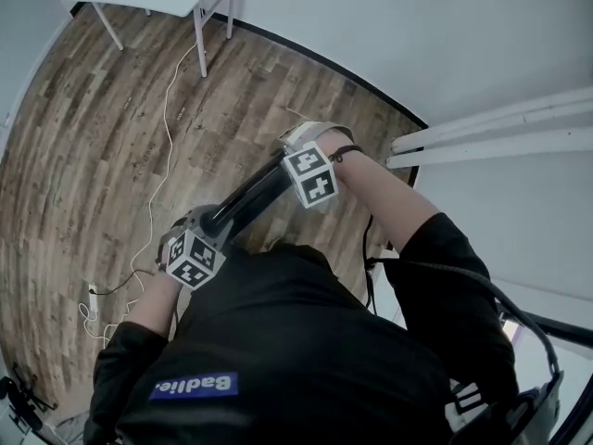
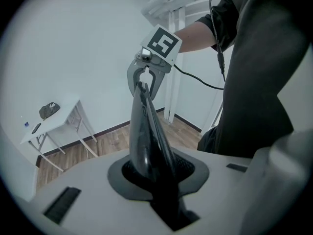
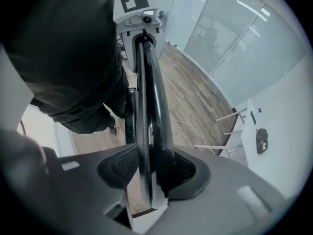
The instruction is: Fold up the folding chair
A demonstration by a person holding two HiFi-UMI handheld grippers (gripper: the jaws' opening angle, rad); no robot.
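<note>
Above the wooden floor, black folding chair, left gripper and right gripper clamped on its opposite ends.

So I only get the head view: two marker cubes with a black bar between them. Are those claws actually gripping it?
Observer: The left gripper is. Its own view shows the jaws clamped on the folding chair's glossy black edge.
Operator: And the other one?
Observer: The right gripper view shows its jaws closed on that same edge, at the opposite end.
Operator: Anything on that white table?
Observer: Yes, a dark crumpled bundle lies on the white table, on a part your view cuts off.
</note>
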